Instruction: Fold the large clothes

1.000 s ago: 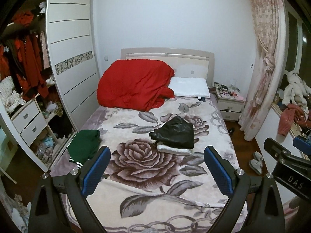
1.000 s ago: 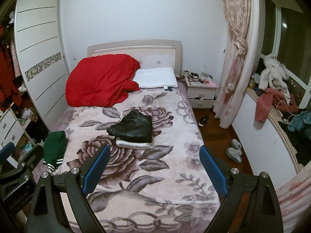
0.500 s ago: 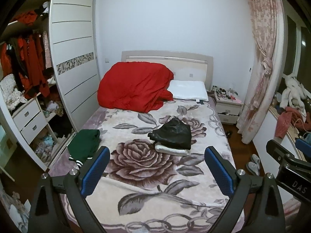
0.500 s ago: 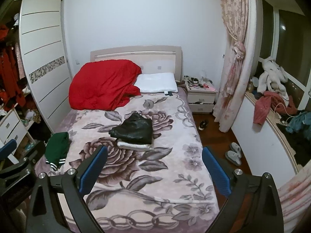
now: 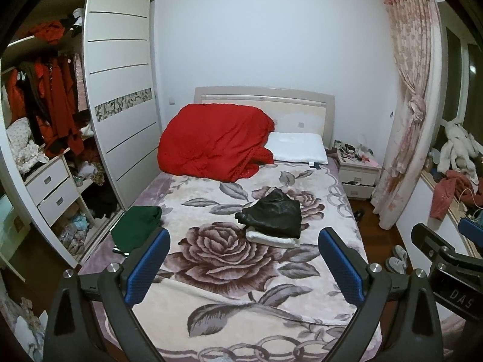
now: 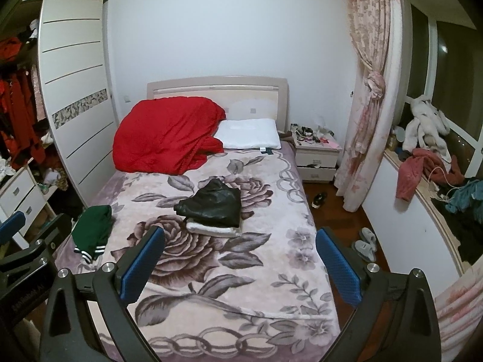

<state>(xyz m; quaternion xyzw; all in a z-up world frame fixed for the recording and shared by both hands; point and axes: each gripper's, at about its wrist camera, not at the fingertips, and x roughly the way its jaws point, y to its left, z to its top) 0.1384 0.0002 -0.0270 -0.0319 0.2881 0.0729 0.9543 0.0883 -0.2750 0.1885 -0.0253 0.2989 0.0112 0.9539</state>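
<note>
A folded black garment (image 5: 273,214) lies on top of a folded white one (image 5: 271,239) in the middle of the bed's floral blanket (image 5: 241,301). A dark green garment (image 5: 135,226) with striped cuffs rests at the bed's left edge. My left gripper (image 5: 243,241) hangs open over the foot of the bed with nothing between its blue pads. My right gripper (image 6: 240,235) is beside it, jaws wide open and empty. In the right wrist view the black garment (image 6: 212,203) and the green garment (image 6: 92,230) both lie well ahead of the fingers.
A heaped red quilt (image 5: 214,144) and a white pillow (image 5: 297,147) lie at the headboard. An open wardrobe (image 5: 120,105) stands left of the bed. A nightstand (image 5: 357,175), a curtain (image 6: 368,105), slippers (image 6: 365,241) and a cluttered window ledge (image 6: 422,169) are on the right.
Both grippers have drawn back and up a little from the bed, so it looks slightly farther off. The right jaws stand a touch wider. The clothes have not moved.
</note>
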